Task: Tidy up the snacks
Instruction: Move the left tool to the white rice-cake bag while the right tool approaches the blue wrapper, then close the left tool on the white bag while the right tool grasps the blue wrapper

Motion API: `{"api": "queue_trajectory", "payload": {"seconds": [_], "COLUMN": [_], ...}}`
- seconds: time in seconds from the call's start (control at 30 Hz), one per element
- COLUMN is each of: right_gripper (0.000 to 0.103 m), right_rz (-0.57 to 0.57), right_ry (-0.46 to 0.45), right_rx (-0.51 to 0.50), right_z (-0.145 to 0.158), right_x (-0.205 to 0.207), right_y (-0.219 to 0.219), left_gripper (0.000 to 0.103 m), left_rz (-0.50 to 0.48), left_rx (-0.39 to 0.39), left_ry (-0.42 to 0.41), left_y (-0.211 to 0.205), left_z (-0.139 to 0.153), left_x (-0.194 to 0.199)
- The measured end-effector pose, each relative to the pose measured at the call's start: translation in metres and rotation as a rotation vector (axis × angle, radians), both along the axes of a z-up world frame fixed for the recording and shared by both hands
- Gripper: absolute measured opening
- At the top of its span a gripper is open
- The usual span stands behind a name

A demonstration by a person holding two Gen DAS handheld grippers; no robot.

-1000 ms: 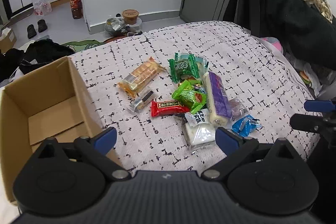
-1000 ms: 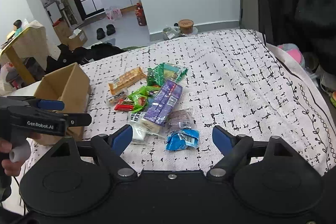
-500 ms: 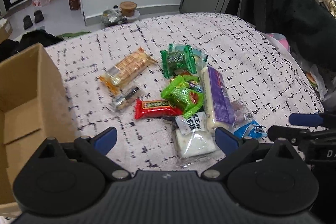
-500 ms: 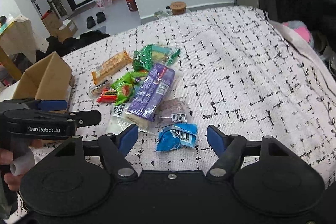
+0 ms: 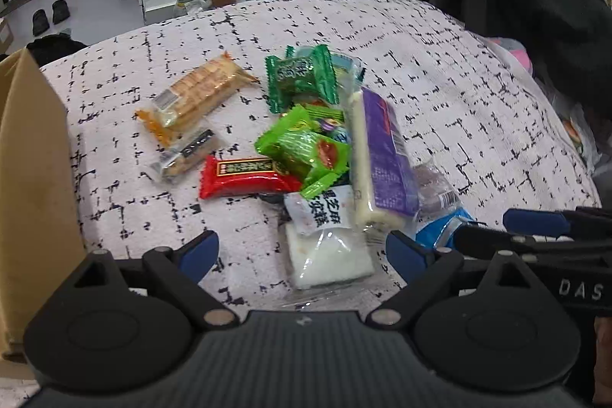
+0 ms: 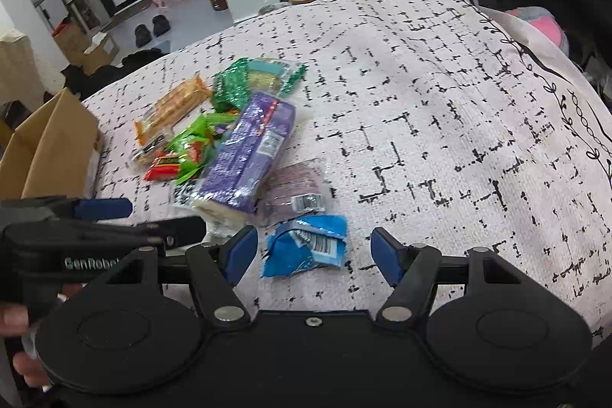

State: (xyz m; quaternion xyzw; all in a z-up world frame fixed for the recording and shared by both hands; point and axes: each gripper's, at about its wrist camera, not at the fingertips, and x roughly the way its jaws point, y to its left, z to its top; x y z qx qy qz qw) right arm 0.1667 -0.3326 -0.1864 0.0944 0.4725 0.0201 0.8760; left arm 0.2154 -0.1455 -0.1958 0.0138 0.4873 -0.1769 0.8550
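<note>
I'm on the approach to a first pick. The snacks sit in a loose pile on the bed [image 6: 440, 94], the cardboard box [image 6: 49, 155] just to its left. My right hand-held gripper [image 6: 310, 251] has just been closing, jaws half-wide, the blue packet [image 6: 306, 247] between them but not yet pinched. My left hand-held gripper [image 5: 302, 251] has also narrowed a little, though it stands wide and empty over the white sachet [image 5: 329, 251]. Next I'd judge: lower, then pinch each wrapper squarely — they look crinkly and slippery.
</note>
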Motion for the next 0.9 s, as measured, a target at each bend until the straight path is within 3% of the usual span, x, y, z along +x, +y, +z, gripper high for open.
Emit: {"api": "queue_trajectory", "payload": {"seconds": [0.13,0.5,0.6,0.67,0.8,0.9], "right_gripper": [0.058,0.058,0.058,0.058,0.058,0.047], "right_rz": [-0.014,-0.014,-0.007,-0.002,0.006,0.009], "right_ry": [0.003,-0.01,-0.01,-0.005,0.002,0.012], "right_rx": [-0.001,0.024,0.021,0.019,0.018,0.018], "right_z": [-0.007,-0.008,-0.01,-0.012,-0.017,-0.02], "right_x": [0.003,0.004,0.005,0.006,0.006,0.007], "right_y": [-0.005,-0.004,-0.001,0.002,0.006,0.006], "left_gripper": [0.094,0.093,0.087,0.074,0.064,0.061], "left_rz": [-0.012,-0.029,-0.016,-0.003,0.009,0.018], "left_rx": [0.012,0.035,0.054,0.068,0.079,0.066], "left_ry": [-0.011,-0.016,-0.022,-0.02,-0.027,-0.021], "left_y": [-0.006,-0.011,-0.007,-0.005,0.003,0.008], "left_z": [-0.009,-0.018,-0.019,-0.019,-0.02,-0.019], "left_x": [0.0,-0.011,-0.012,-0.013,-0.017,-0.019]}}
